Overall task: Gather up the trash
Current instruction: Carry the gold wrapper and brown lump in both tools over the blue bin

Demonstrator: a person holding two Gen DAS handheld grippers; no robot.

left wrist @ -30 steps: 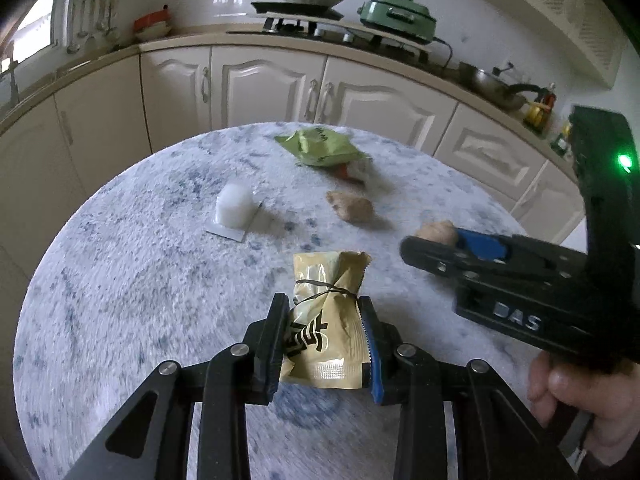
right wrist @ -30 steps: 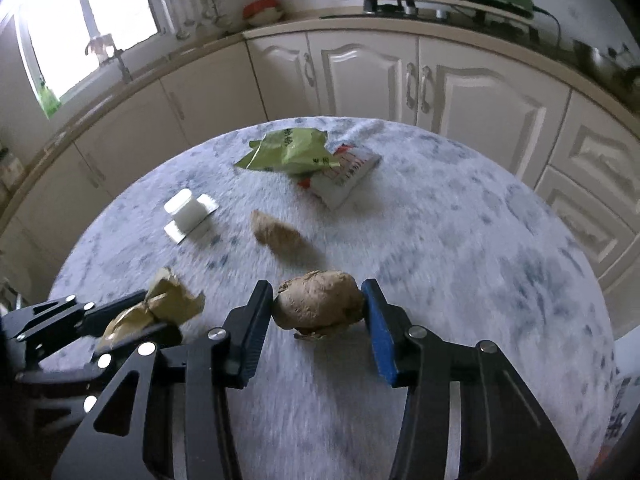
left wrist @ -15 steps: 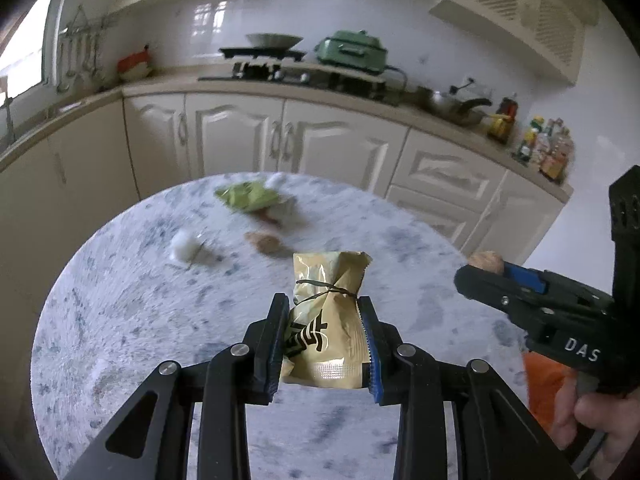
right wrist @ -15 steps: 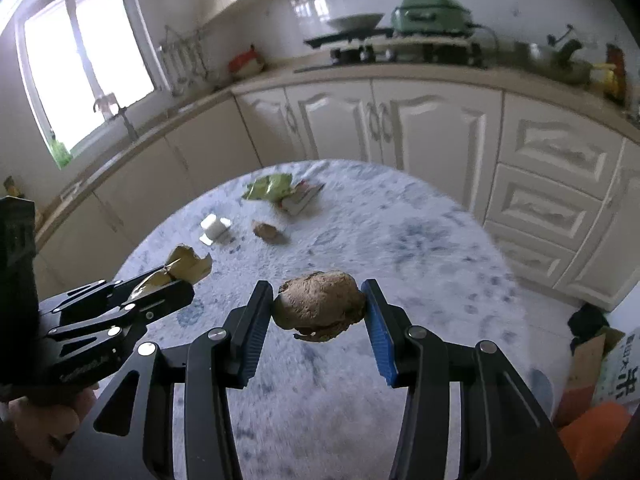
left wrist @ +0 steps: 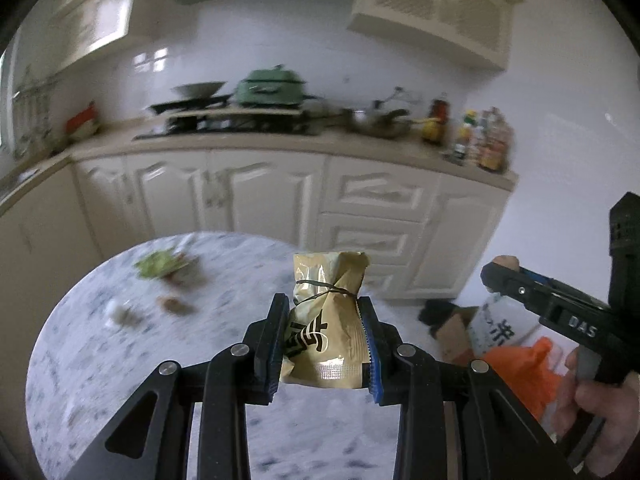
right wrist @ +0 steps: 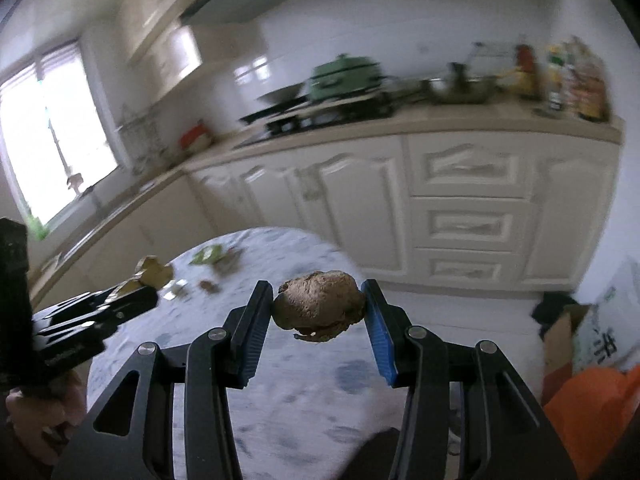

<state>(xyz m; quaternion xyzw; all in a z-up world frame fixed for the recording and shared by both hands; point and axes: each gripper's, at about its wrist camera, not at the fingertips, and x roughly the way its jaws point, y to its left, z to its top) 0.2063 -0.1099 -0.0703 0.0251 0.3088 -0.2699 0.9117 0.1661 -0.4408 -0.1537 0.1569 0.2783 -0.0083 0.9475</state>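
My left gripper [left wrist: 323, 320] is shut on a gold snack wrapper [left wrist: 326, 320] tied with a black band, held high above the round marble table [left wrist: 120, 380]. My right gripper [right wrist: 318, 308] is shut on a brown crumpled lump [right wrist: 319, 306], also held above the table [right wrist: 320, 400]. The right gripper shows at the right of the left wrist view [left wrist: 496, 270]. The left gripper shows at the left of the right wrist view [right wrist: 136, 290]. A green wrapper [left wrist: 158, 266], a small brown lump [left wrist: 172, 305] and a white piece [left wrist: 116, 312] lie blurred on the far side of the table.
An orange bag [left wrist: 532, 364] sits on the floor to the right, with a cardboard box [left wrist: 454, 326] and a white printed bag [left wrist: 502, 326] behind it. White cabinets [left wrist: 260, 200] and a cluttered counter stand behind the table. The orange bag also shows in the right wrist view [right wrist: 592, 412].
Both grippers have risen and drawn back and to the right from the table with their loads. The table looks smaller, and the floor with the orange bag has come into view.
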